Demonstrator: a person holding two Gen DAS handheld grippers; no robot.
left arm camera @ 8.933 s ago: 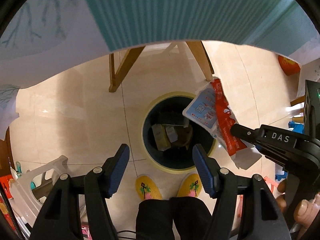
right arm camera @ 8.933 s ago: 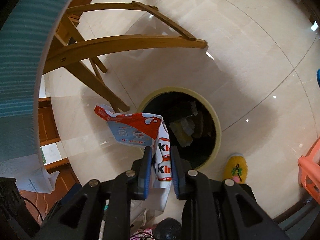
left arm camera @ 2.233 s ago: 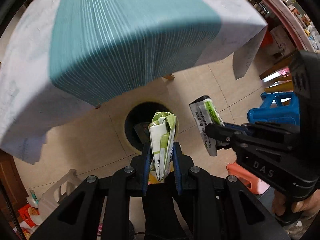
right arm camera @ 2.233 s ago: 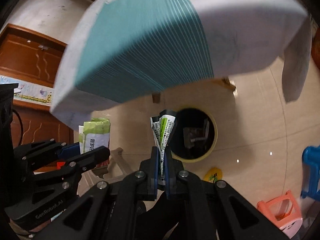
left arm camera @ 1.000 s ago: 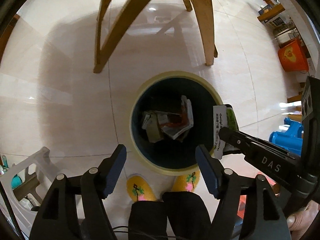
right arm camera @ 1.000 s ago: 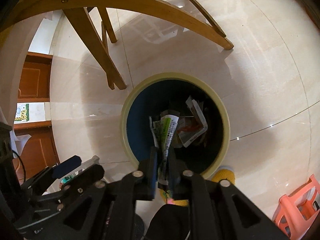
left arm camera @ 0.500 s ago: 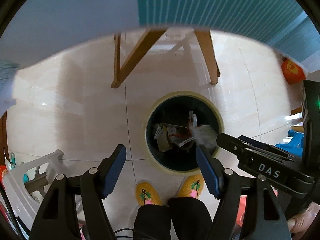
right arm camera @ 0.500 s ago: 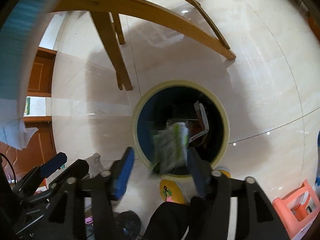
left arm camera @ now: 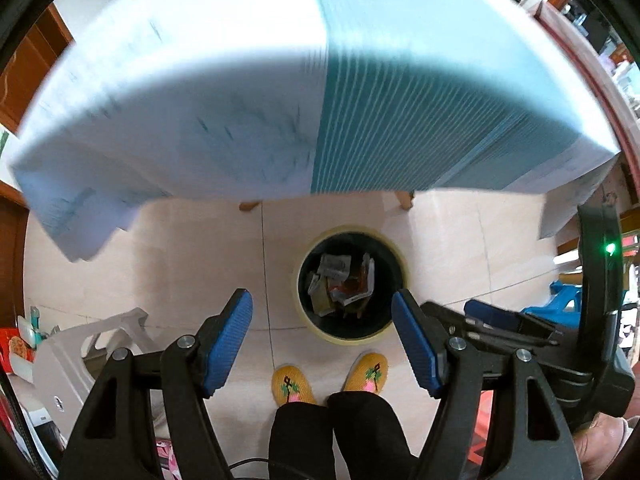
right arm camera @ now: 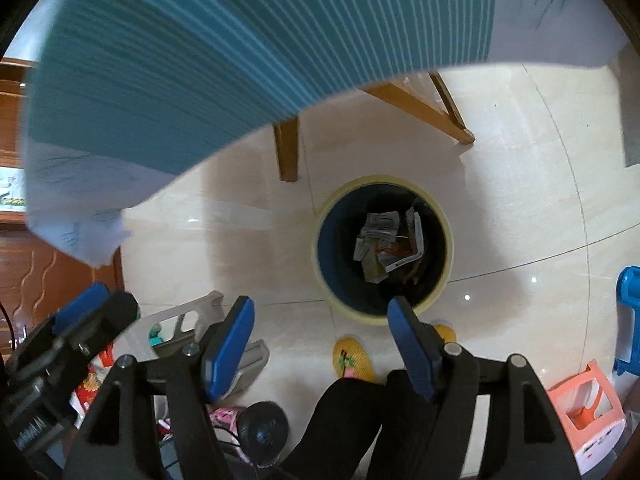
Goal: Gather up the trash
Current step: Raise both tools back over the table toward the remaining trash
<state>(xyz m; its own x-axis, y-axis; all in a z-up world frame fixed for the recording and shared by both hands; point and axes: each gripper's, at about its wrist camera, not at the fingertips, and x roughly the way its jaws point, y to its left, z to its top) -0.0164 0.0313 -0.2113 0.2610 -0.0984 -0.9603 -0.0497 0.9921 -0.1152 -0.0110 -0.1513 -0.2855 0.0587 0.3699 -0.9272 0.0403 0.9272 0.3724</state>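
A round dark bin with a pale yellow rim (left arm camera: pixel 396 248) (right arm camera: pixel 444 216) stands on the tiled floor below me. Crumpled wrappers and packets (left arm camera: pixel 340 280) (right arm camera: pixel 386 240) lie inside it. My left gripper (left arm camera: pixel 322 340) hangs high above the bin, open, with nothing between its blue pads. My right gripper (right arm camera: pixel 320 340) is also well above the bin; its jaws are opening wide and nothing is between them. In the left wrist view the right gripper (left arm camera: pixel 480 316) shows at the right edge. The left gripper (right arm camera: pixel 92 306) appears at the lower left of the right wrist view.
A table with a white and teal striped cloth (left arm camera: pixel 320 92) (right arm camera: pixel 240 52) overhangs the floor, its wooden legs (right arm camera: pixel 288 152) beside the bin. The person's yellow slippers (left arm camera: pixel 292 384) stand just before the bin. A grey stool (left arm camera: pixel 80 356), an orange stool (right arm camera: pixel 588 404) and a blue stool (right arm camera: pixel 628 312) stand around.
The right gripper opened and dropped its green-and-white wrapper into the bin. Both grippers rose, so the bin looks smaller and the tablecloth fills the upper views.
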